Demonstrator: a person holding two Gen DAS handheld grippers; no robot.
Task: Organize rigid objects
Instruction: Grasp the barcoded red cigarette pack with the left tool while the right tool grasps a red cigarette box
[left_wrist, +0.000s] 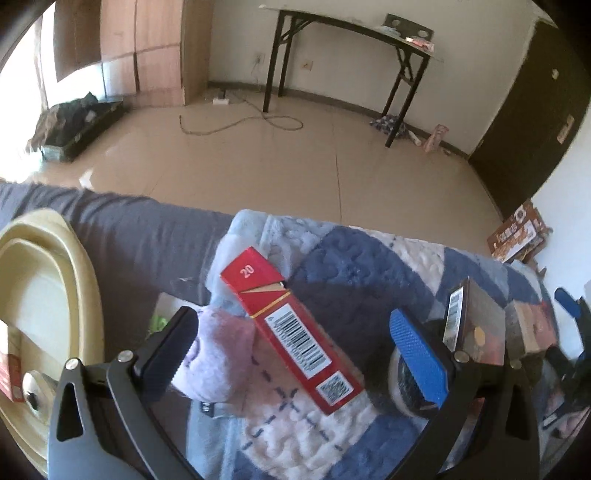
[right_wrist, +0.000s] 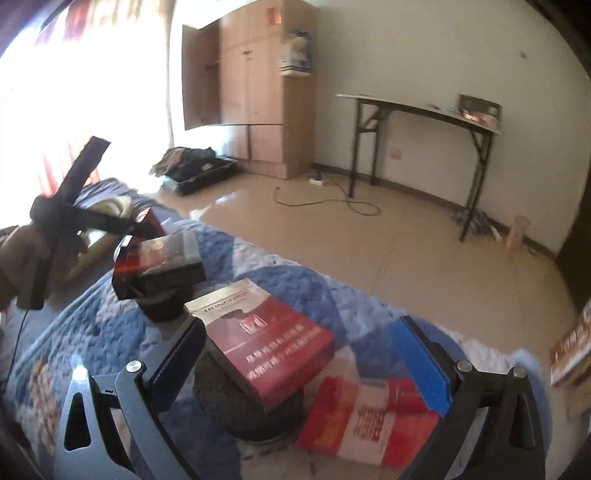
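Covering the bed, a blue patchwork quilt carries a red cigarette pack between the left gripper's parted fingers; the right gripper, also apart, flanks a maroon cigarette pack at 12 o'clock.

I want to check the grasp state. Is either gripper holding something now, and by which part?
Nothing is held. The left gripper is open around the red box, not touching it. The right gripper is open too.

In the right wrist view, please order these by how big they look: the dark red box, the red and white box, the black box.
1. Dark red rectangular carton
2. Red and white carton, similar; its nearness makes this unsure
3. Black glossy carton, farther away
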